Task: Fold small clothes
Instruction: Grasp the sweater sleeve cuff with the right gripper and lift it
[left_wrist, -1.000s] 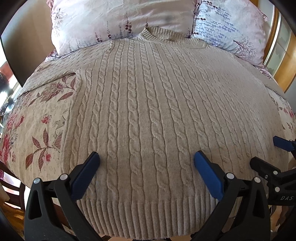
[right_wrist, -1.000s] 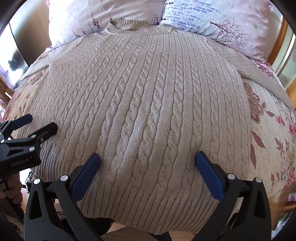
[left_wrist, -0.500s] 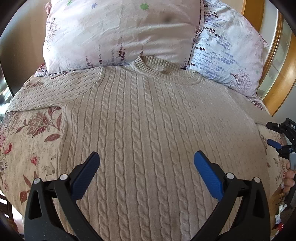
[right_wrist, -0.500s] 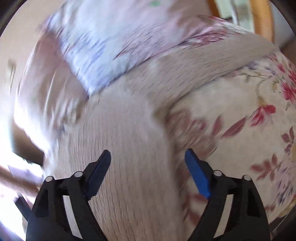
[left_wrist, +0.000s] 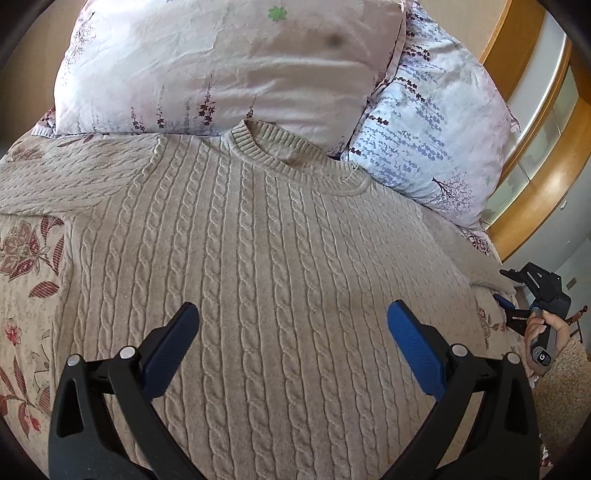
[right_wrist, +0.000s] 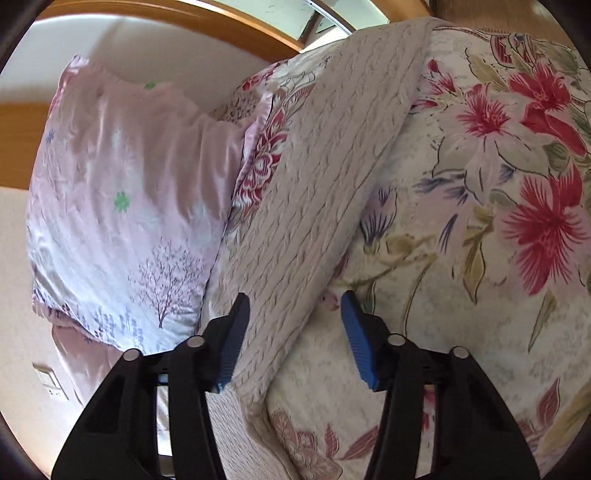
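Note:
A beige cable-knit sweater lies flat, front up, on a floral bedspread, collar toward the pillows. My left gripper is open and empty, hovering over the middle of the sweater's body. My right gripper is open, its jaws on either side of the sweater's right sleeve, which runs away across the bedspread. The right gripper also shows in the left wrist view at the right edge of the bed, held by a hand.
Two pale printed pillows lean at the head of the bed, one also in the right wrist view. A wooden headboard frame curves along the right. The bed edge drops off at the right.
My left gripper moved up the sweater from the hem toward the chest. My right gripper swung off the sweater's body to the right sleeve and its jaws narrowed around it.

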